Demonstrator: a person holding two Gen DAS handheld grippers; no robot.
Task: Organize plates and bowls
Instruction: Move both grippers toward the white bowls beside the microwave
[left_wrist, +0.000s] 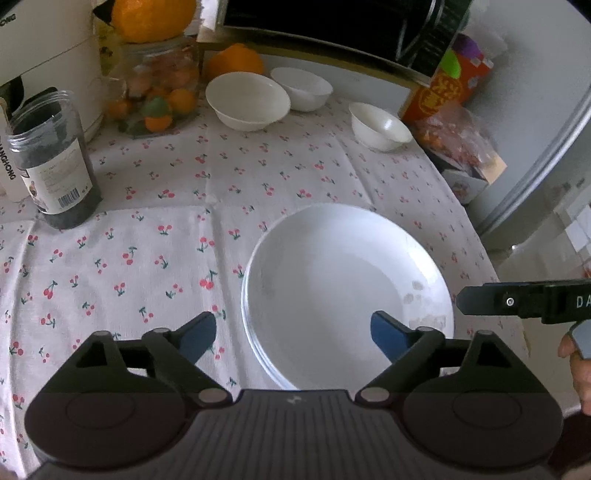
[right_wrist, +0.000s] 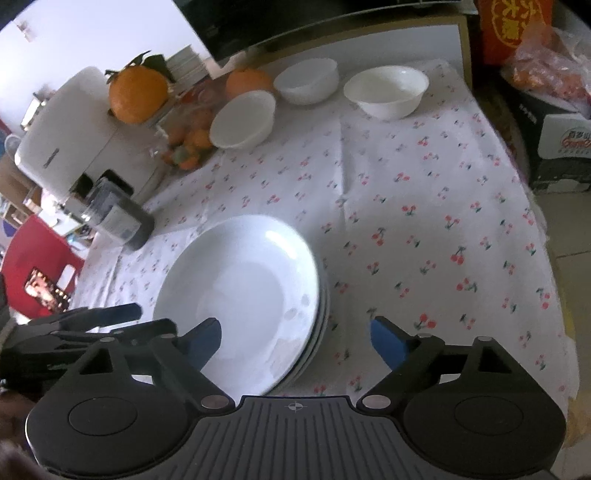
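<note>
A stack of white plates (left_wrist: 347, 291) lies on the cherry-print tablecloth near the front; it also shows in the right wrist view (right_wrist: 240, 295). Three white bowls stand apart at the back: a large one (left_wrist: 247, 99), one behind it (left_wrist: 303, 86) and a small one to the right (left_wrist: 380, 125). They show in the right wrist view as well (right_wrist: 243, 120), (right_wrist: 306, 81), (right_wrist: 386, 90). My left gripper (left_wrist: 293, 336) is open and empty, above the near rim of the stack. My right gripper (right_wrist: 295, 338) is open and empty at the stack's right edge.
A dark jar (left_wrist: 51, 162), a glass jar of fruit (left_wrist: 162, 88), oranges (left_wrist: 234, 61) and a white appliance (left_wrist: 48, 48) stand at the back left. Red snack packets and a box (left_wrist: 450, 122) are at the right. The table edge (right_wrist: 554, 266) runs along the right.
</note>
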